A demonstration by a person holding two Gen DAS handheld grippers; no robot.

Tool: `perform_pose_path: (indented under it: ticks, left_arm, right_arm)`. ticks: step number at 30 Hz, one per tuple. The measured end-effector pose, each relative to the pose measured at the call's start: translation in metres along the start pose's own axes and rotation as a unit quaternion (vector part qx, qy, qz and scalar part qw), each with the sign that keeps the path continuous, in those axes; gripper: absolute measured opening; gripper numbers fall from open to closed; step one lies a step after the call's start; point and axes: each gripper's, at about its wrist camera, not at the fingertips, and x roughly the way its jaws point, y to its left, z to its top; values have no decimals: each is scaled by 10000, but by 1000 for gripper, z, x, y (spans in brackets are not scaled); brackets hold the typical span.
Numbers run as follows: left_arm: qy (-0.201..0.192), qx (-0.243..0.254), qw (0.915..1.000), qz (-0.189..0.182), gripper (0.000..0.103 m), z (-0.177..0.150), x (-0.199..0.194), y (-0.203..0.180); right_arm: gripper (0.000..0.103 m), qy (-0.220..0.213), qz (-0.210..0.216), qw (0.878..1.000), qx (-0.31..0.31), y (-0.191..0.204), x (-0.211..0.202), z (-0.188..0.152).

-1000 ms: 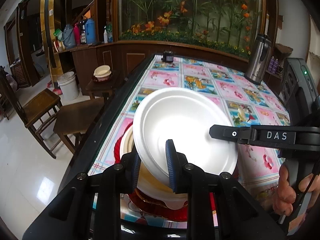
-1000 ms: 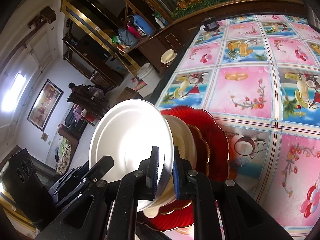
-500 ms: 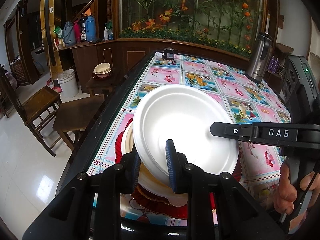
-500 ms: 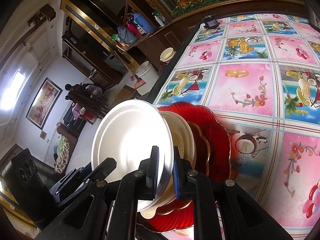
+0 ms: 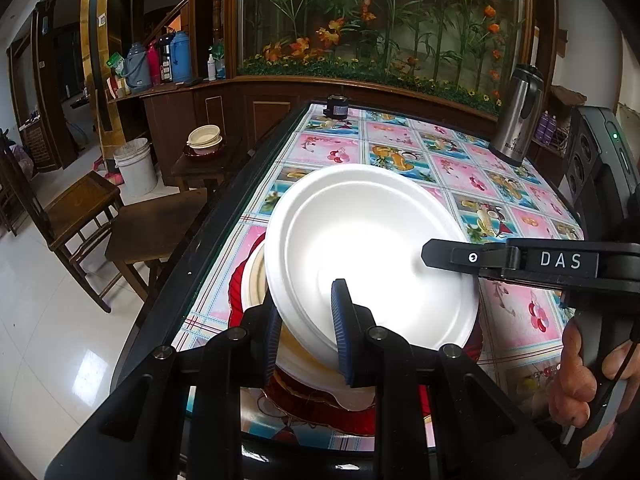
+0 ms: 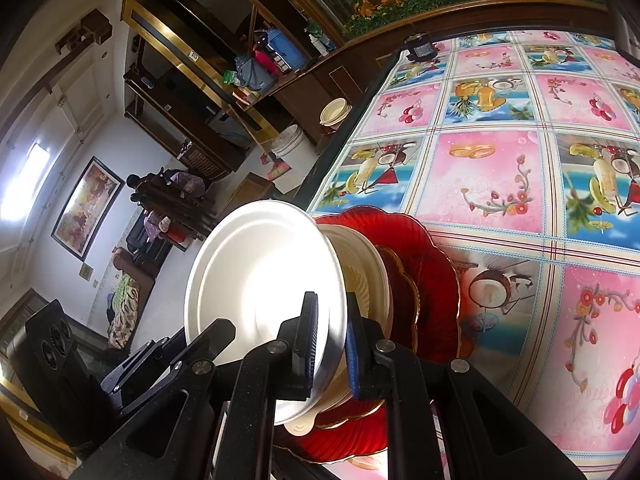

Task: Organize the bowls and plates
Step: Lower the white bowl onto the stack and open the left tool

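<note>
1. The white foam plate (image 5: 372, 256) sits tilted above the stack at the near edge of the table (image 5: 400, 148) — a cream bowl (image 6: 366, 268) nested on red scalloped plates (image 6: 424, 264).
2. The left gripper (image 5: 306, 324) pinches its near rim; the right gripper (image 6: 332, 340) is clamped on the rim at the opposite side.
3. To do this well, level the plate over the bowl, lower both sides evenly, and let go only once it rests — foam bends under uneven pressure.

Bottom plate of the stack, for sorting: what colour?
Red, ribbed, scalloped, under the cream bowl. Bottom plate shows best in the right wrist view.
</note>
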Motion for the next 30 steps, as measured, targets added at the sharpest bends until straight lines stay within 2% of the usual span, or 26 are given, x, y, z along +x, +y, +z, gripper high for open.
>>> perform_pose_path:
  ticks: [30]
  left_arm:
    - [97,-27,9999,-41,21,-2,8,2]
  right_arm:
    - [15,40,-61,10000,32,-2,5,0]
